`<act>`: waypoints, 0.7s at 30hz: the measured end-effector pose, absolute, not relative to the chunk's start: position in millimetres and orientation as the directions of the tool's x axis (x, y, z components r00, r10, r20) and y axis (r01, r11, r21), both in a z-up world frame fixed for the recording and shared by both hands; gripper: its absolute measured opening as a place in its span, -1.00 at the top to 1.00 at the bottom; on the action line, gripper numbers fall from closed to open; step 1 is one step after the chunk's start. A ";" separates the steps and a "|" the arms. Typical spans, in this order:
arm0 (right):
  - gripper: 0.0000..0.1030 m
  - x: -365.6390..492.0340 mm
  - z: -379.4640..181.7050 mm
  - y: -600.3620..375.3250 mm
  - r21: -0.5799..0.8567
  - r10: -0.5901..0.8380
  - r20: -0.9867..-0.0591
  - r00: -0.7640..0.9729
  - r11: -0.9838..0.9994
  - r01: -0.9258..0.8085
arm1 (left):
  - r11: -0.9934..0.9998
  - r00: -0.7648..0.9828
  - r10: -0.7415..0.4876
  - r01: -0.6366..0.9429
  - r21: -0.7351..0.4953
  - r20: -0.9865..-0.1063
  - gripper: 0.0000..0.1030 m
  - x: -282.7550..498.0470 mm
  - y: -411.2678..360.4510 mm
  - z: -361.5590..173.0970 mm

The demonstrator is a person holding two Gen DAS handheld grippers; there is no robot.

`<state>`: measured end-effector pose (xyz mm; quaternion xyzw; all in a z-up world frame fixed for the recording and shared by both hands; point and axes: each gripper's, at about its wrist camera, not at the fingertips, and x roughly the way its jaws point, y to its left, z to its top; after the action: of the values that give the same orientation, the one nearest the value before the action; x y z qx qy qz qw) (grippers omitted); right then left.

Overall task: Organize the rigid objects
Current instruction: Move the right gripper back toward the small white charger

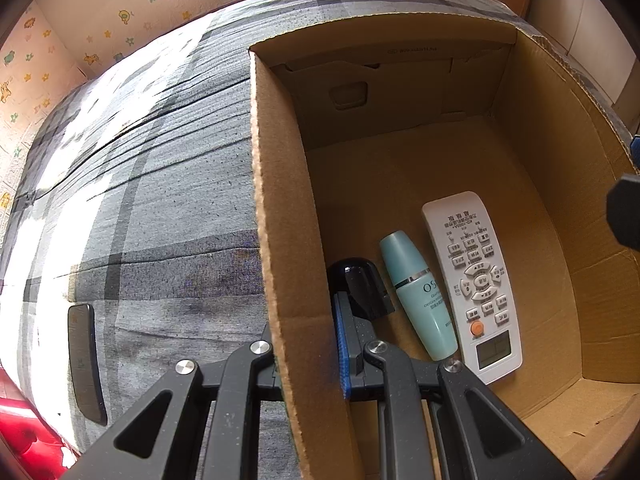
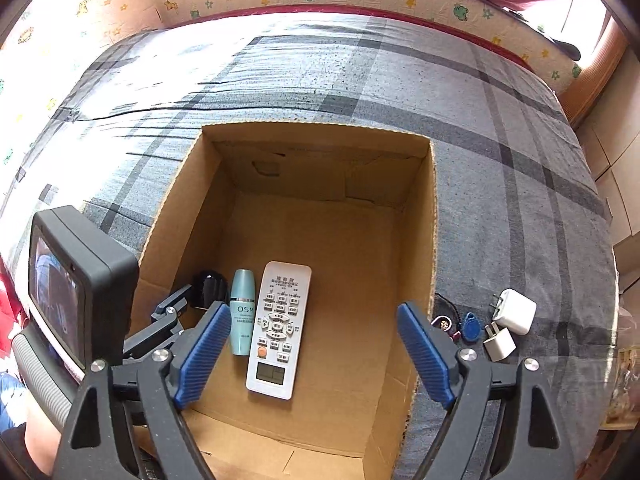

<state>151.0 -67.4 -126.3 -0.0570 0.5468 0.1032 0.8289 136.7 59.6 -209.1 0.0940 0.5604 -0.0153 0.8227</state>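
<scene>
An open cardboard box (image 2: 434, 216) stands on a grey plaid bed. Inside lie a white remote (image 2: 278, 328), a teal bottle (image 2: 243, 312) and a black glossy object (image 2: 206, 288). In the left wrist view the remote (image 1: 474, 284), the bottle (image 1: 418, 296) and the black object (image 1: 360, 284) show too. My left gripper (image 1: 308, 336) straddles the box's left wall (image 1: 280, 240), one blue finger inside touching the black object; whether it grips is unclear. My right gripper (image 2: 314, 352) is open and empty above the box's near part.
Right of the box on the bed lie two white chargers (image 2: 518, 310), a blue key fob (image 2: 471, 326) and a small dark trinket (image 2: 444, 320). A dark flat object (image 1: 86, 360) lies left of the box. Patterned wall panels border the bed.
</scene>
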 end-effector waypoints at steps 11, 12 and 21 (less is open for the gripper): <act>-0.99 140.7 -94.9 -107.4 0.018 0.103 -0.884 0.457 0.982 -0.186 | 0.981 0.375 0.085 0.130 0.143 -0.923 0.68 135.7 57.2 -209.6; -0.99 140.2 -93.2 -112.4 0.014 0.096 -0.882 0.462 0.984 -0.179 | 0.981 0.375 0.085 0.131 0.144 -0.923 0.68 135.3 57.4 -209.8; -0.99 136.2 -88.3 -168.0 0.019 0.057 -0.870 0.489 0.996 -0.082 | 0.982 0.374 0.081 0.130 0.138 -0.924 0.68 135.9 59.1 -210.4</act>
<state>136.2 -168.0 -88.3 -0.0127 0.5037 0.0403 0.8628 135.9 59.1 -210.4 0.0943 0.5593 -0.0150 0.8234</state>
